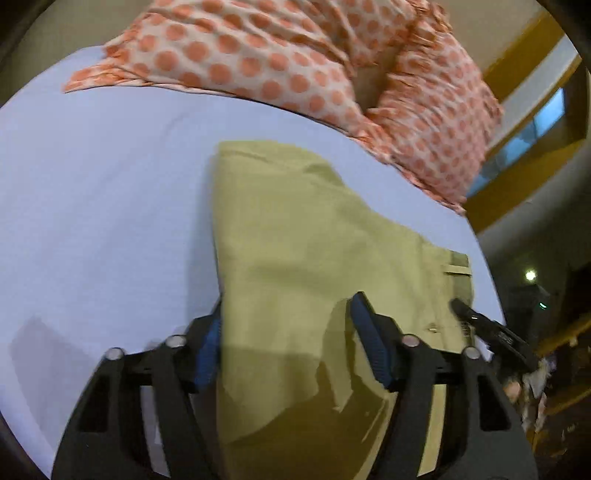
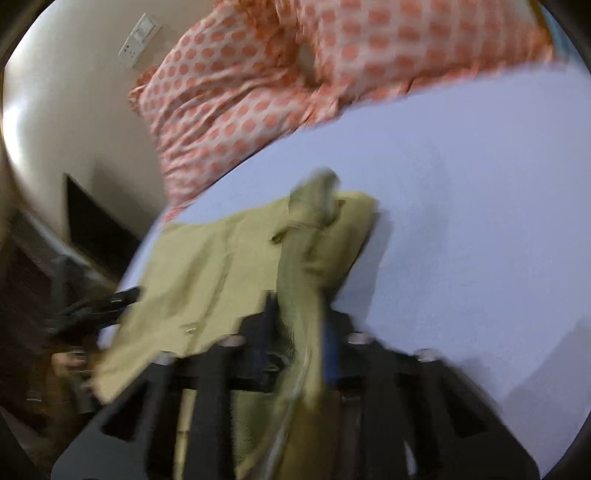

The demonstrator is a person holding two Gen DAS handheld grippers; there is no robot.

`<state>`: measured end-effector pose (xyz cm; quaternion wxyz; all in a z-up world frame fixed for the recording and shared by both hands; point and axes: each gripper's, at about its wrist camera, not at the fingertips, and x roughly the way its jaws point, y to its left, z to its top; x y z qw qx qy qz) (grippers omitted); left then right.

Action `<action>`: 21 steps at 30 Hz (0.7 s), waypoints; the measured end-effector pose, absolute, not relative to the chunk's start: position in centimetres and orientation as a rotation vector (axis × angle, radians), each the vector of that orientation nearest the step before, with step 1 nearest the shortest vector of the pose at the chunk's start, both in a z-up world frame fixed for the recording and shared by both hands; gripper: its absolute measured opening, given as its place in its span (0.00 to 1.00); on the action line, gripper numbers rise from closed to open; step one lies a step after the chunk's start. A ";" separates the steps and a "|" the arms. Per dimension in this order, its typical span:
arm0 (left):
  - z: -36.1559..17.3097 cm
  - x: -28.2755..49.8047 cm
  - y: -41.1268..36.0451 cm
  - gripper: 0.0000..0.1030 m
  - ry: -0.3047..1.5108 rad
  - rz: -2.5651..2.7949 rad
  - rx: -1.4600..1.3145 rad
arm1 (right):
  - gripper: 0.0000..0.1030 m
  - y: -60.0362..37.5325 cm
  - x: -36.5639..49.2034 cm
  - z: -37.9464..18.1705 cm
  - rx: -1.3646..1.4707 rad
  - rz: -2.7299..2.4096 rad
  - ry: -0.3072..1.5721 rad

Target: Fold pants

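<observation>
Khaki pants lie partly folded on a pale blue bed sheet. My left gripper stands open, its blue-padded fingers astride the near edge of the pants, the fabric loose between them. The other gripper's black tip shows at the right by the waistband. In the right wrist view my right gripper is shut on a raised fold of the pants, which bunches up between the fingers. The rest of the pants spreads to the left. The view is blurred.
Two pillows with orange dots lie at the head of the bed; they also show in the right wrist view. The bed's edge drops off to a dark floor at the right. A wall with a switch plate stands behind.
</observation>
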<state>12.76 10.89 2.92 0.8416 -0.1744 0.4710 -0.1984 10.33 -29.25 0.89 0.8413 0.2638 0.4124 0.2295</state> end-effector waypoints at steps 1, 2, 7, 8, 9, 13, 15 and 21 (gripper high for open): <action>3.0 13.1 10.4 0.23 1.011 -0.423 -0.338 | 0.13 -29.7 10.9 1.1 0.592 0.525 0.885; 3.3 13.3 10.0 0.15 1.022 -0.418 -0.299 | 0.12 -29.8 11.2 1.4 0.603 0.538 0.887; 5.4 15.8 8.7 0.09 0.999 -0.432 -0.256 | 0.10 -29.9 14.8 5.8 0.580 0.555 0.824; 6.1 17.1 8.2 0.09 0.975 -0.427 -0.253 | 0.10 -30.0 16.2 7.1 0.558 0.532 0.788; 6.5 18.1 7.8 0.09 0.958 -0.419 -0.247 | 0.10 -30.1 17.0 7.5 0.551 0.518 0.774; 6.5 24.4 4.4 0.13 0.897 -0.289 -0.138 | 0.11 -30.8 21.6 7.2 0.498 0.355 0.759; 5.6 25.9 3.3 0.14 0.931 -0.214 -0.074 | 0.18 -30.6 23.3 5.6 0.434 0.266 0.832; 8.8 20.6 5.0 0.28 0.769 -0.164 -0.080 | 0.33 -31.0 20.0 6.1 0.326 0.208 0.784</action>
